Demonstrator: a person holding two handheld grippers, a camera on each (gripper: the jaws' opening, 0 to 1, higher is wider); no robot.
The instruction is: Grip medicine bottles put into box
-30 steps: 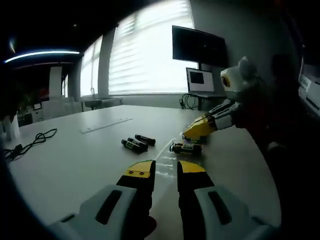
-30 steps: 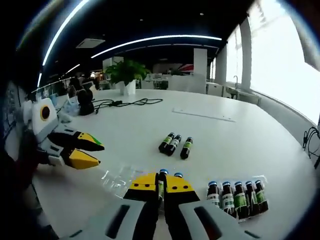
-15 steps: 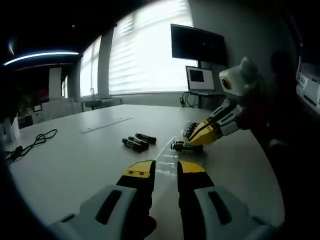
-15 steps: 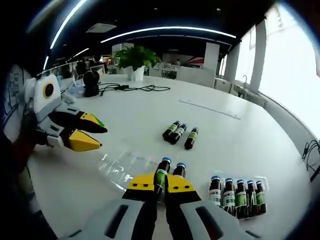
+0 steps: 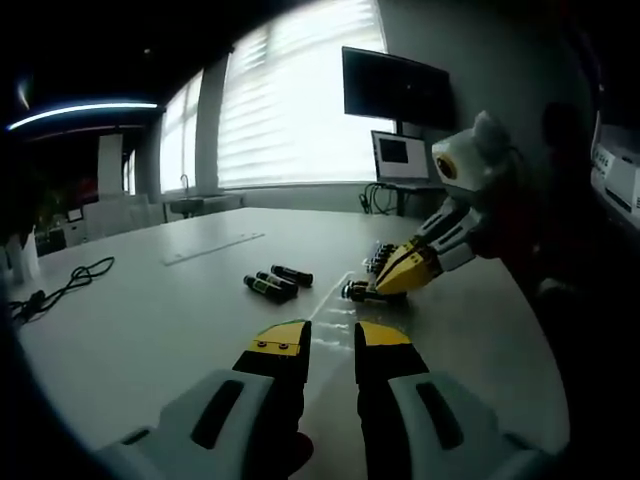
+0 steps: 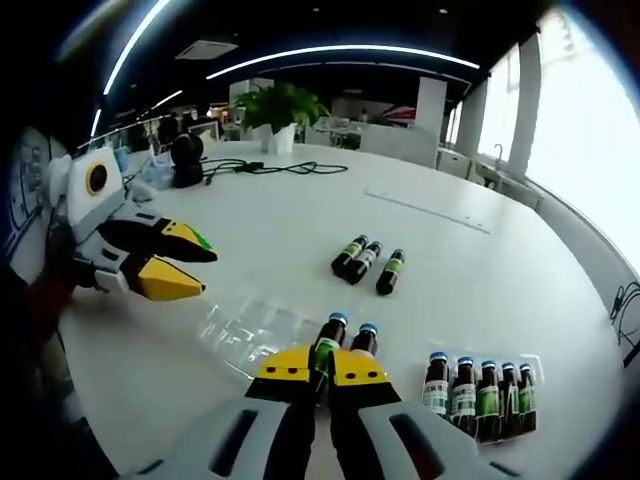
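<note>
Right tool (image 6: 321, 365) clamped on a dark green-labelled medicine bottle (image 6: 324, 345); left tool (image 5: 328, 345) open, empty. Clear plastic tray (image 6: 483, 397) at 4 o'clock holds five; three loose bottles (image 6: 368, 262) remain on the white worktop (image 6: 280, 225).

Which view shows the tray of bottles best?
The right gripper view: the tray sits close, five upright bottles countable. In the left gripper view it is far, small and partly hidden behind the right gripper.

White table (image 5: 150, 310), bright blinds-covered windows (image 5: 290, 100), wall monitor (image 5: 395, 90), ceiling light strips (image 6: 330, 52), potted plant (image 6: 280, 105)
</note>
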